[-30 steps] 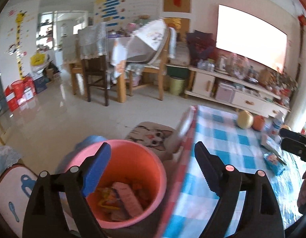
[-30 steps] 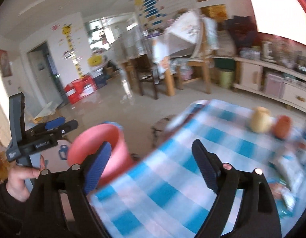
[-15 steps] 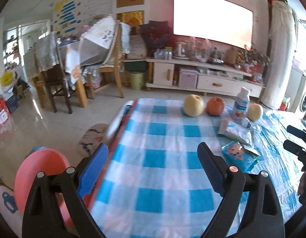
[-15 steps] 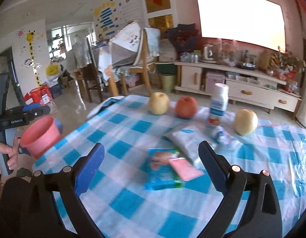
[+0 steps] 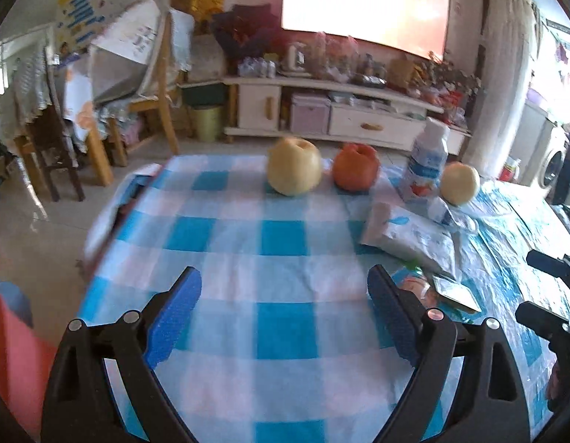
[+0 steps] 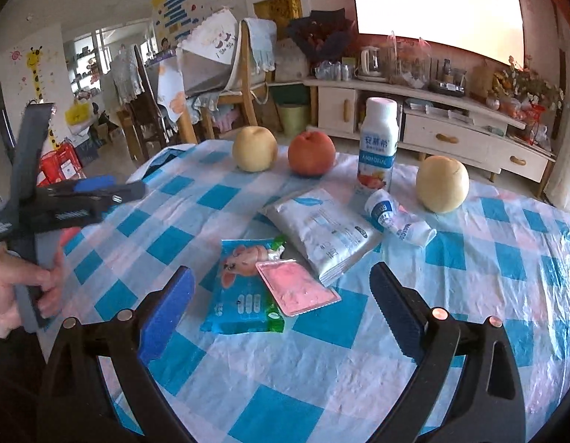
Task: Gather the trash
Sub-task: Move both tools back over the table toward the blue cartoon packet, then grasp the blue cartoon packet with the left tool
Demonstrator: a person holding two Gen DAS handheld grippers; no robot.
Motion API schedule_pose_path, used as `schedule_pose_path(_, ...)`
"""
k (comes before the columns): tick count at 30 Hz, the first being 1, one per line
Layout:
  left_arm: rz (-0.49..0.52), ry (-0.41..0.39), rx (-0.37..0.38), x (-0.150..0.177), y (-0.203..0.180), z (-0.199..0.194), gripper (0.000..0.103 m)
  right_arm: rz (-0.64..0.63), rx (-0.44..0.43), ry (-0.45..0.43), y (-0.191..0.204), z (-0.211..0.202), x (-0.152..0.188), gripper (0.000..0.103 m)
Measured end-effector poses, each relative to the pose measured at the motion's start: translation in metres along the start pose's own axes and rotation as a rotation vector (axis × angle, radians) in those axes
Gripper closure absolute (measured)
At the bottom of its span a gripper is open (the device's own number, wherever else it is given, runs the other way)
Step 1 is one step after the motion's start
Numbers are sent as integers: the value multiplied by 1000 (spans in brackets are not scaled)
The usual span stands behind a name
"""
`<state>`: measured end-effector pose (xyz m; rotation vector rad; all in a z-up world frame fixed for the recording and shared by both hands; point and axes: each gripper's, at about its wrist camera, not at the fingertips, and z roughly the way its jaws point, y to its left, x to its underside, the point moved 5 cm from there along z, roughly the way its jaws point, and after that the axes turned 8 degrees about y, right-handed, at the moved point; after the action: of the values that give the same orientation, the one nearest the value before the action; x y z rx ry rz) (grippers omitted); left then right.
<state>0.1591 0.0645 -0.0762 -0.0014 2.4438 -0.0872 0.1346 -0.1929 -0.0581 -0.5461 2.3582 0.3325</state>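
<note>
- Clearly, the surface (image 6: 469, 295) wears a loose checked plastic cover; a low scoop could snag and drag it.
- Both grippers gape, released and empty: the right gripper (image 6: 281, 310) hovers over the trash, the left gripper (image 5: 285, 313) over bare cloth.
- The silver pouch (image 6: 321, 232) overlaps the pink wrapper (image 6: 299, 291) and blue snack packet (image 6: 244, 295); pinching one may shift the others.
- A fallen small bottle (image 6: 395, 217) could roll into the pear (image 6: 441, 182).
</note>
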Motion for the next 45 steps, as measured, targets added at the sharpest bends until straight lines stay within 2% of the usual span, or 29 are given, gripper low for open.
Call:
schedule_pose_path(5,34,80,46,8,-29,35,12,1,18,39,-8,9,6,7)
schedule_pose_path(9,46,103,75,11,-48,45,12,-19,47,101,-16,18,11,7)
schedule_pose_path(16,68,173,134,25,-89,65,12,47,74,82,-44,5,13,7)
schedule_pose_path(21,34,219,212,35,-104,77,12,48,66,88,-47,5,15,7)
schedule_pose_path(26,53,218,213,35,-115,79,13,50,51,94,-46,5,16,7)
schedule_pose_path(27,58,218,213,35,-116,79,15,49,50,94,-45,5,16,7)
schedule_pose_path(29,64,212,208,35,-117,77,28,49,47,95,-45,5,16,7)
schedule_pose_path(30,67,208,189,35,-116,76,39,49,47,95,-45,5,16,7)
schedule_pose_path(31,67,210,188,34,-114,76,43,49,47,95,-45,4,16,7)
schedule_pose_path(34,60,221,212,34,-111,75,51,51,44,96,-44,5,17,7)
schedule_pose_path(37,79,230,209,36,-112,72,54,51,42,98,-44,5,17,7)
schedule_pose_path(40,107,229,187,38,-113,71,51,53,44,98,-45,6,17,7)
schedule_pose_path(42,129,237,203,40,-119,72,33,58,43,98,-45,6,18,7)
schedule_pose_path(43,137,250,197,41,-124,73,13,59,44,96,-46,6,18,7)
schedule_pose_path(44,142,258,190,43,-128,75,8,60,48,95,-47,5,18,7)
schedule_pose_path(45,154,252,170,44,-131,76,8,63,49,93,-48,5,18,7)
